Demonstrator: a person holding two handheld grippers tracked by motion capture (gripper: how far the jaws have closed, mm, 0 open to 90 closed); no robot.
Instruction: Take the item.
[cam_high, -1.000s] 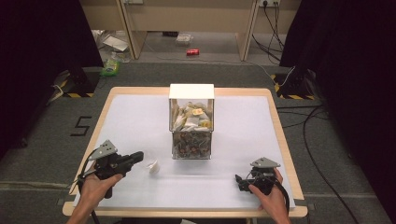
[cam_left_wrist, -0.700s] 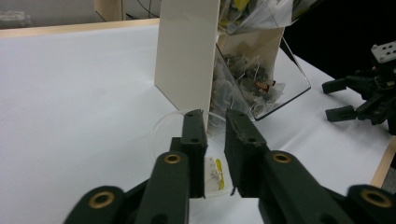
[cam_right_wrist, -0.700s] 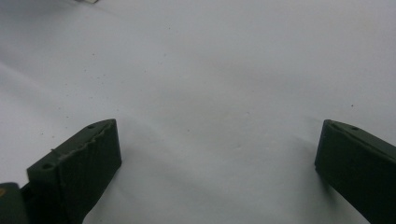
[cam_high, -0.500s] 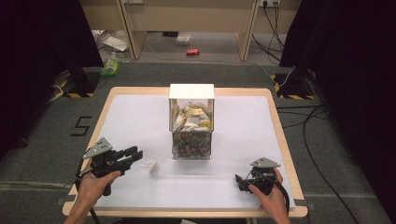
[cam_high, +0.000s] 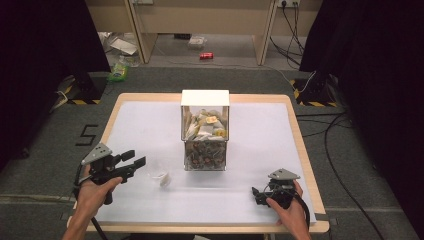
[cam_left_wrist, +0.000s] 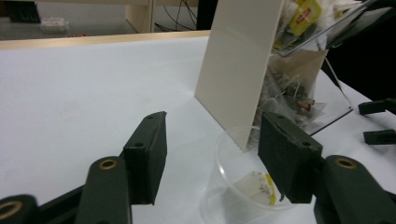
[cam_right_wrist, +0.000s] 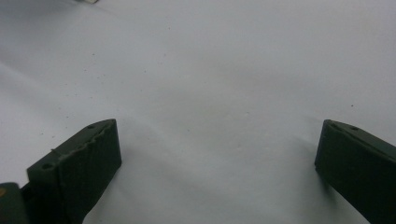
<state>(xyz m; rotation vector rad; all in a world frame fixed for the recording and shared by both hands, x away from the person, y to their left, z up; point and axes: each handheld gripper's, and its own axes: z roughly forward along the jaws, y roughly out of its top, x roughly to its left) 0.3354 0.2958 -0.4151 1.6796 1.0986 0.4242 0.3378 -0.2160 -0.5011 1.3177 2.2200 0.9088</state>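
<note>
Left gripper view puts the clear cup (cam_left_wrist: 243, 177) just ahead between our left hand-held gripper (cam_left_wrist: 212, 158)'s wide jaws; the right hand-held gripper (cam_high: 261, 195), also wide, rests well apart.

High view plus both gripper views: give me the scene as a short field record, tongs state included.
surface: white-topped table with wooden edge
centre: clear dispenser box with white lid, holding tea bags
cup: clear plastic cup, upright, a tea bag inside, near the box's front-left
left tongs: open, jaws either side of the cup, not touching it
right tongs: open, nothing between the jaws, low over bare table at the front-right
floor beyond table: red can, green packet
</note>
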